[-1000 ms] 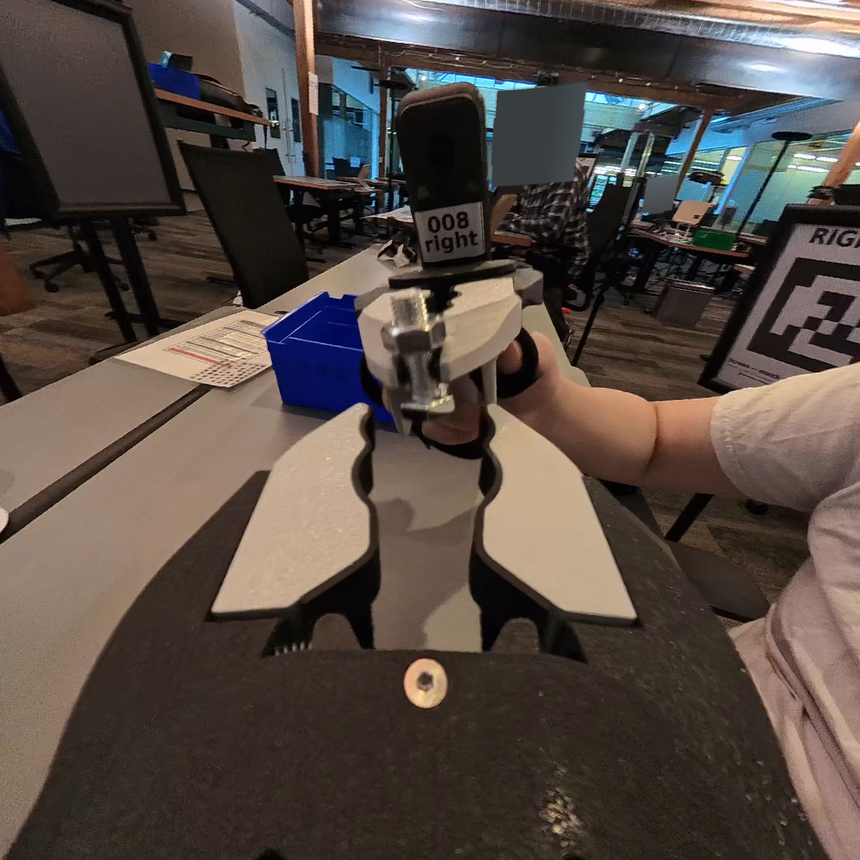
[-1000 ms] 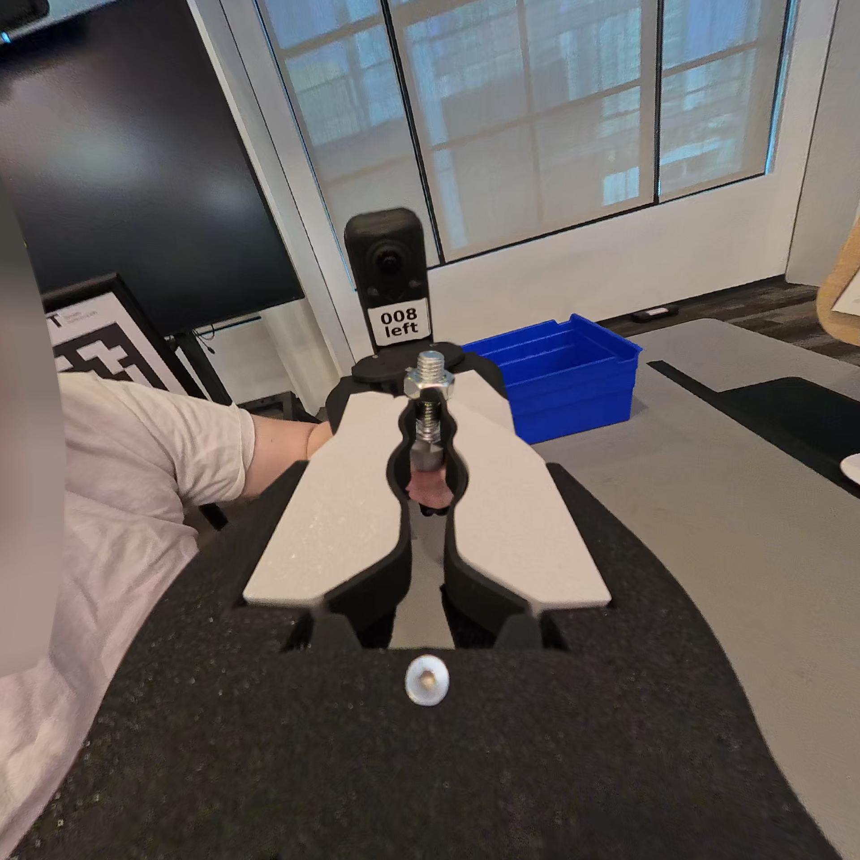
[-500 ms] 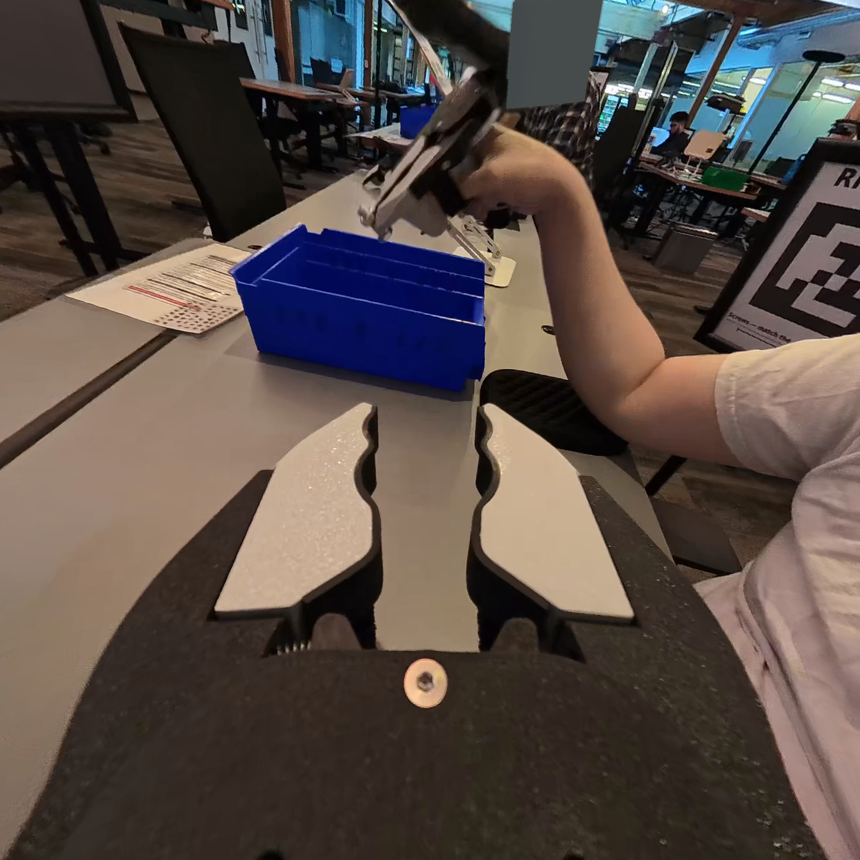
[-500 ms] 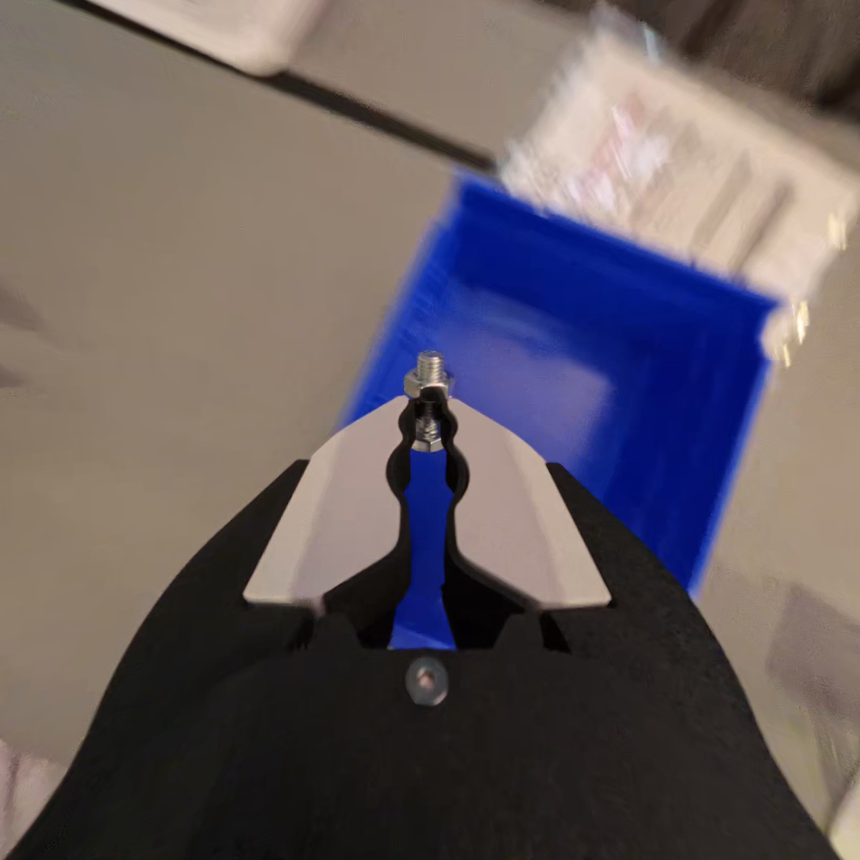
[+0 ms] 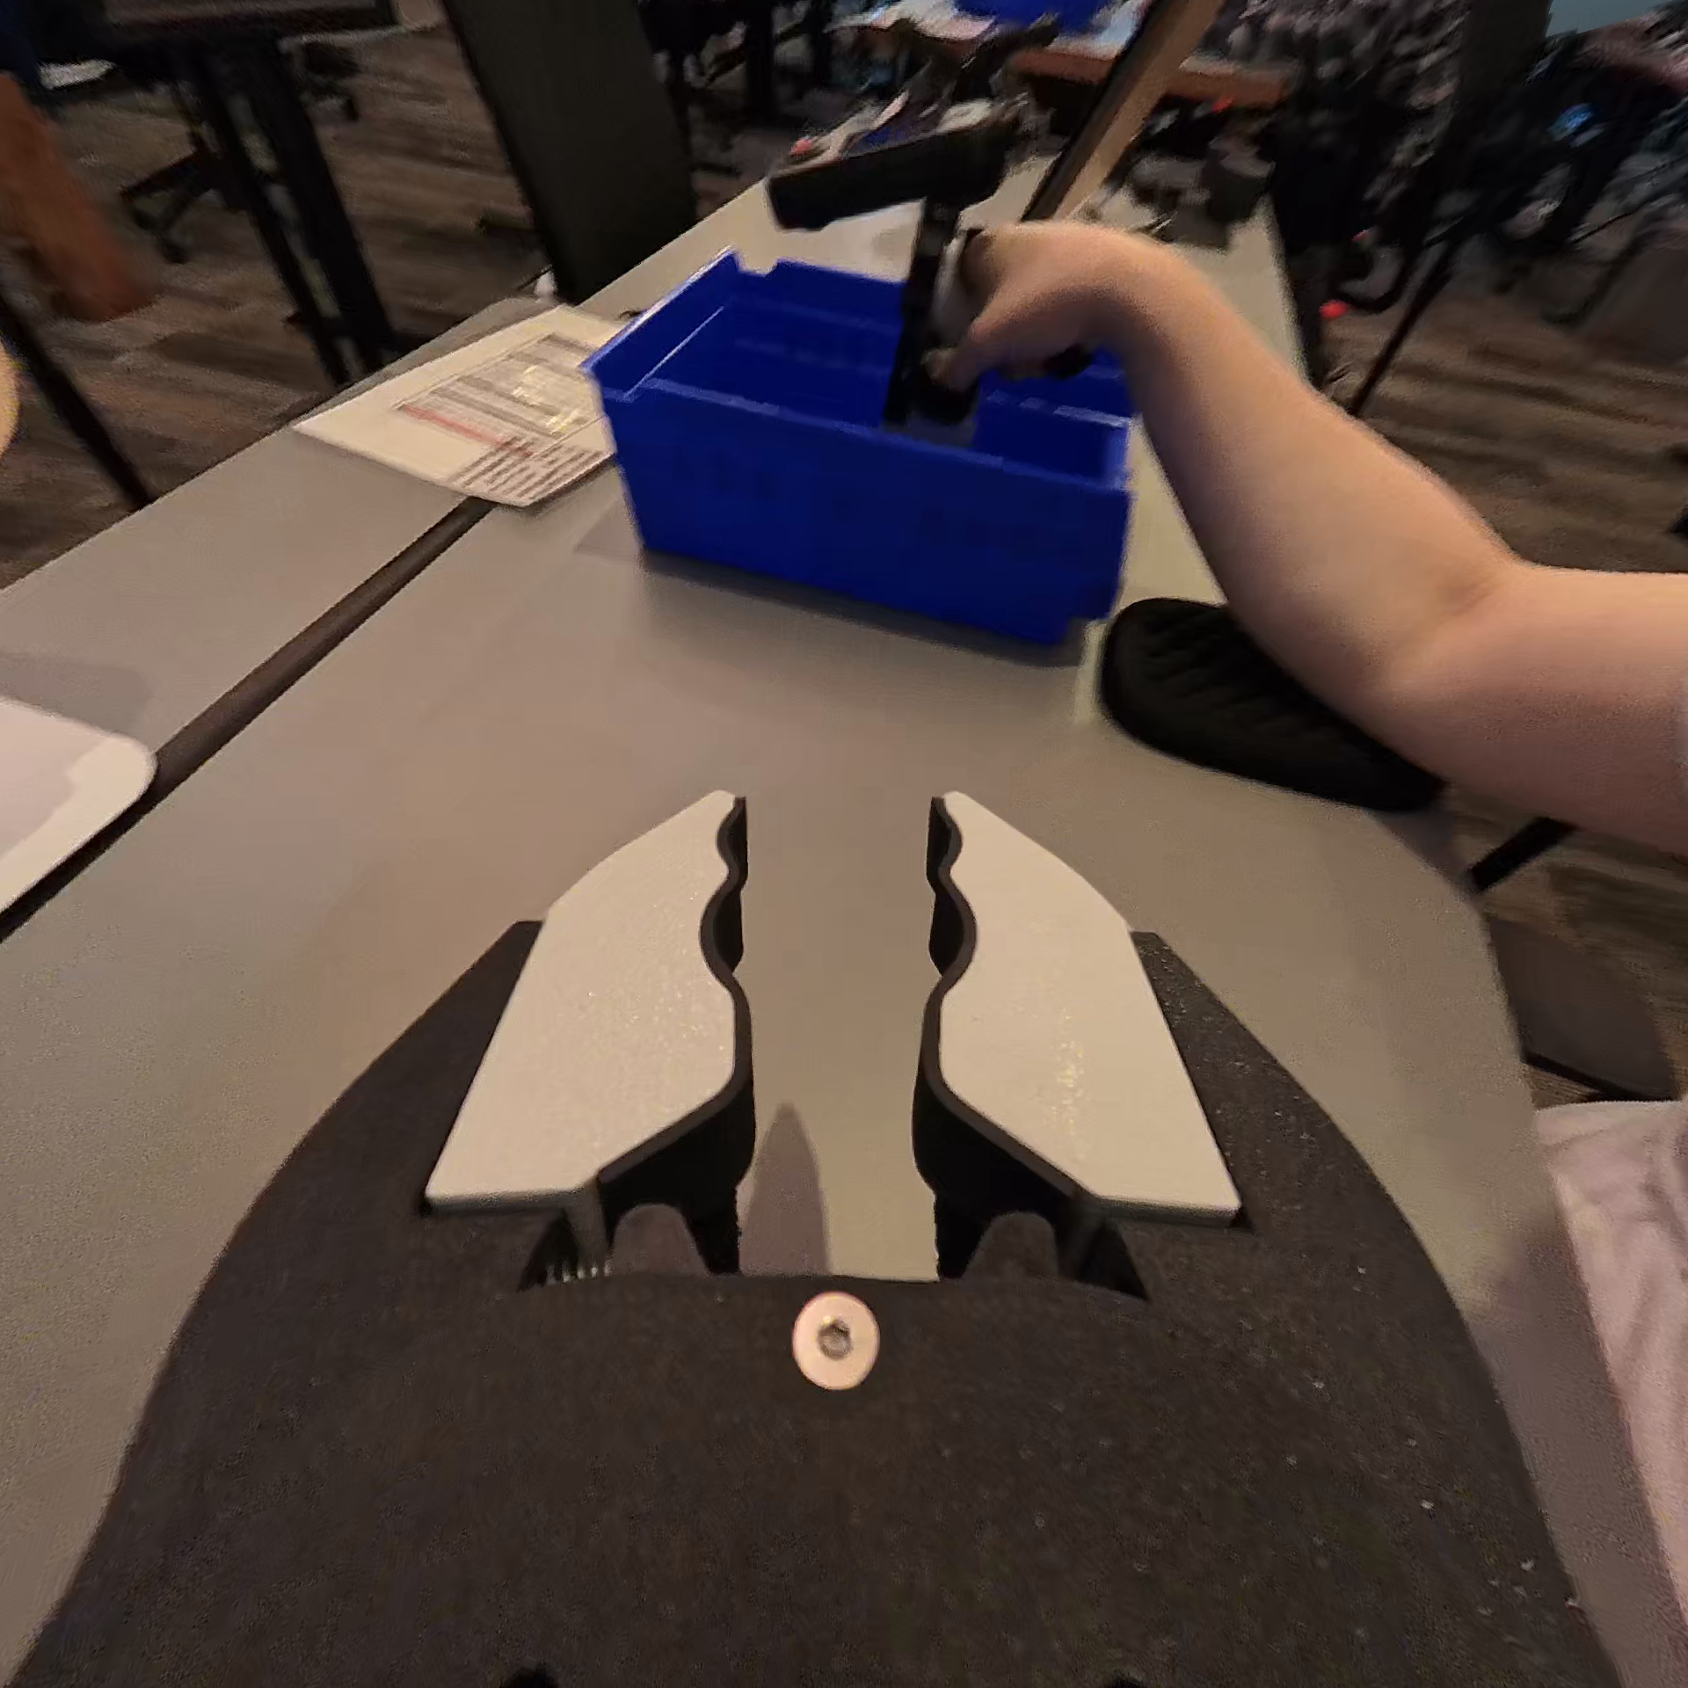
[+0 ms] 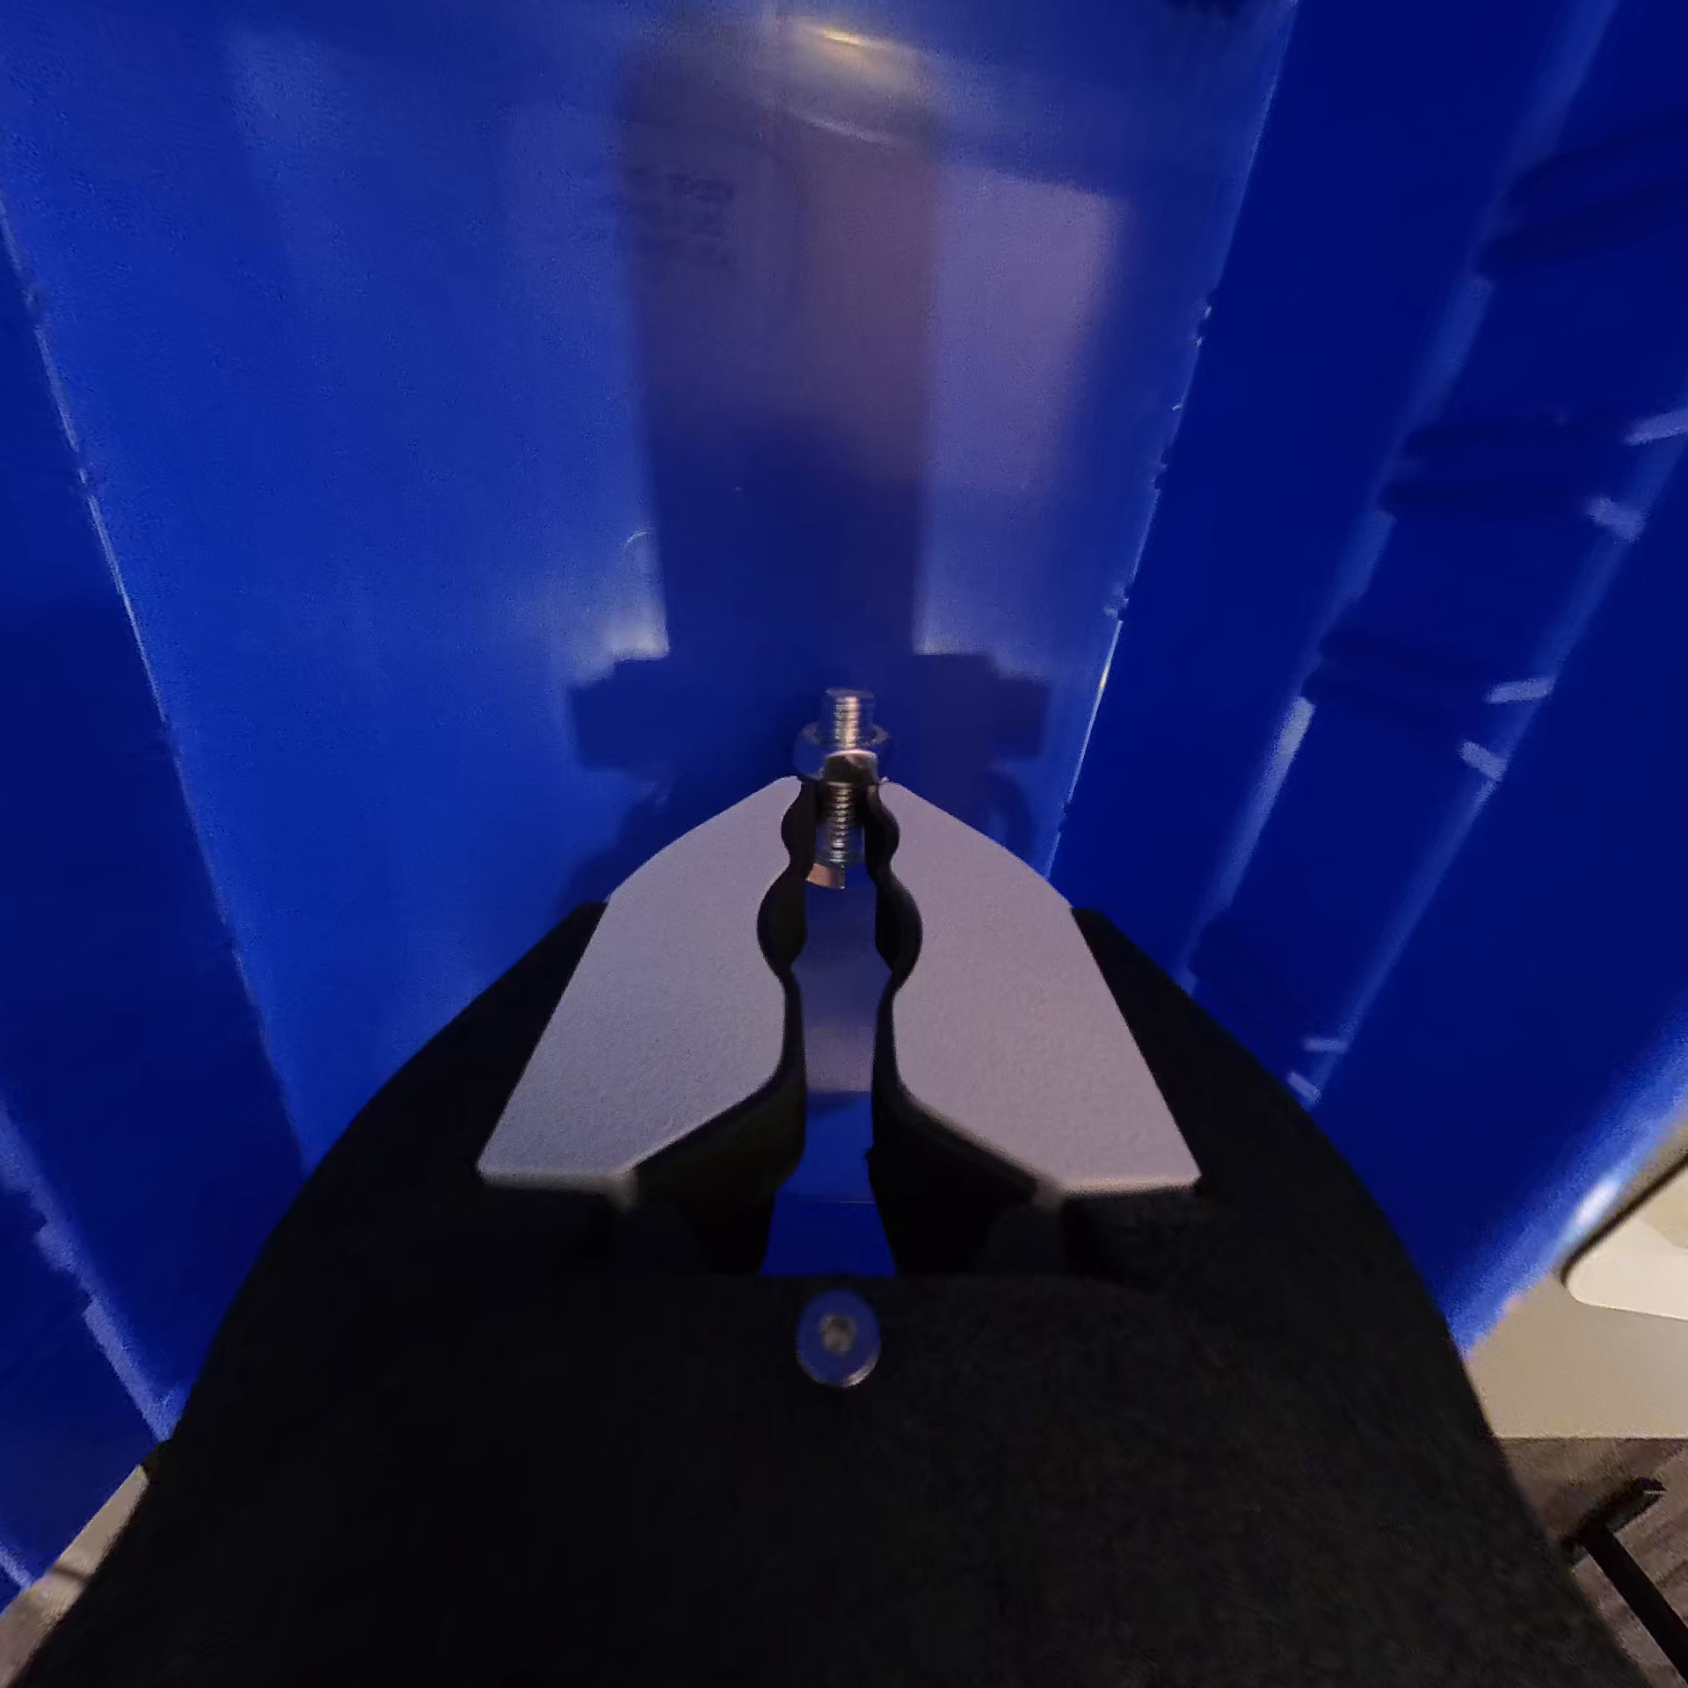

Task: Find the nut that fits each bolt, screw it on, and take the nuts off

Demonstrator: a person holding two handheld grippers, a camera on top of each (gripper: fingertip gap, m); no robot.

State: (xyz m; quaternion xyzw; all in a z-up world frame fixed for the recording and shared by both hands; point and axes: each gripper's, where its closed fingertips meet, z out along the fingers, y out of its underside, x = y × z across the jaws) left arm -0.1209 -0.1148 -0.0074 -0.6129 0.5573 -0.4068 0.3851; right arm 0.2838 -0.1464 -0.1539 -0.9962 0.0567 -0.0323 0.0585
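Right claw (image 6: 836, 795) clenched on bolt (image 6: 838, 827), nut (image 6: 845, 744) threaded just past fingertips, down inside blue bin (image 5: 877, 511). Left claw (image 5: 833, 813) released, empty, above grey counter (image 5: 457, 731).

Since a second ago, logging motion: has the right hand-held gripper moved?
Yes. The right hand-held gripper, shut on the bolt, has dropped from above the table into the blue bin.

We see a blue bin (image 5: 877, 521), grey desk (image 5: 457, 731), silver bolt (image 6: 842, 827), black dimpled pad (image 5: 1251, 712), and white-grey fingers (image 5: 621, 1023).
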